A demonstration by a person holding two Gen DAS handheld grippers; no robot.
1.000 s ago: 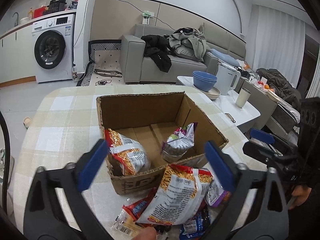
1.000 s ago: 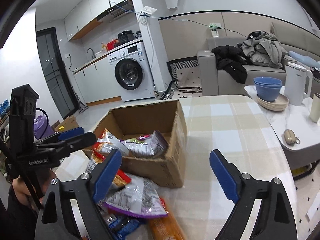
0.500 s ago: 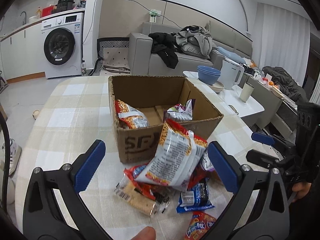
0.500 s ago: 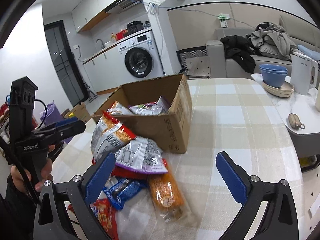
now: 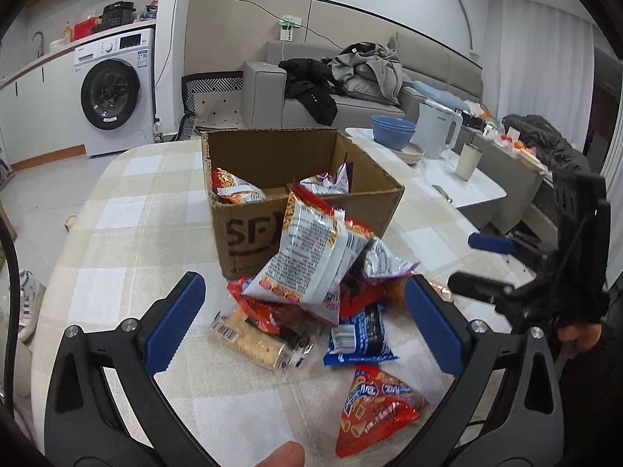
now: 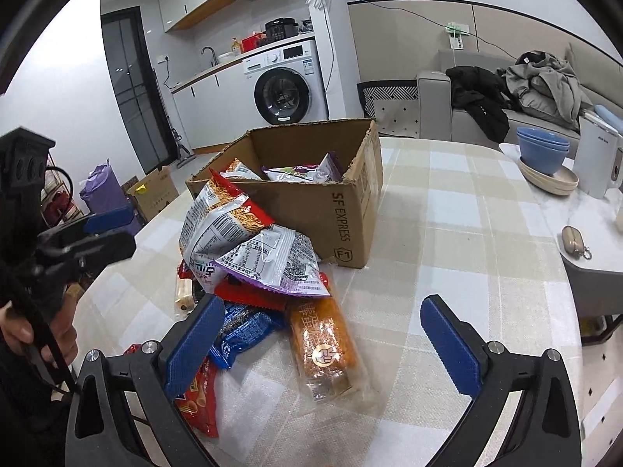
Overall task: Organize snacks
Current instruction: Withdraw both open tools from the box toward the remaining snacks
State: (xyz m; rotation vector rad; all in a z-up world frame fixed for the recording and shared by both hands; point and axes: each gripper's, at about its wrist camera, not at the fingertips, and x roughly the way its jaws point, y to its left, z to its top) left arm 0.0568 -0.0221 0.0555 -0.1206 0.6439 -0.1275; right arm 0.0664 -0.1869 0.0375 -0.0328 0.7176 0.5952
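Mostly hidden: the lower packets in the snack pile [image 5: 319,303] are lying under the noodle bag [image 5: 315,257], so only their edges are showing at centre frame.
Hard to read: print on the purple-edged bag [image 6: 272,260] is too small to make out.
Cut off: the red triangular chip bag [image 5: 373,408] is showing whole in the left wrist view, low and right of centre, but the right gripper's finger is covering part of it in the right wrist view.
Box contents: two bags are sitting inside the SF Express cardboard box [image 6: 335,210]; the near wall is concealing their lower halves.
Left gripper [image 5: 303,323]: jaws are standing spread wide at the bottom of the frame, framing the pile, gripping nothing.
Right gripper [image 6: 319,342]: jaws are likewise gaping wide, hovering over the orange cracker pack [image 6: 323,346], holding nothing.
Snack location: the pile is resting on the checked tablecloth [image 6: 447,233], touching the box's near side.
Cracker sleeve [image 5: 257,344]: lying at the pile's left edge.
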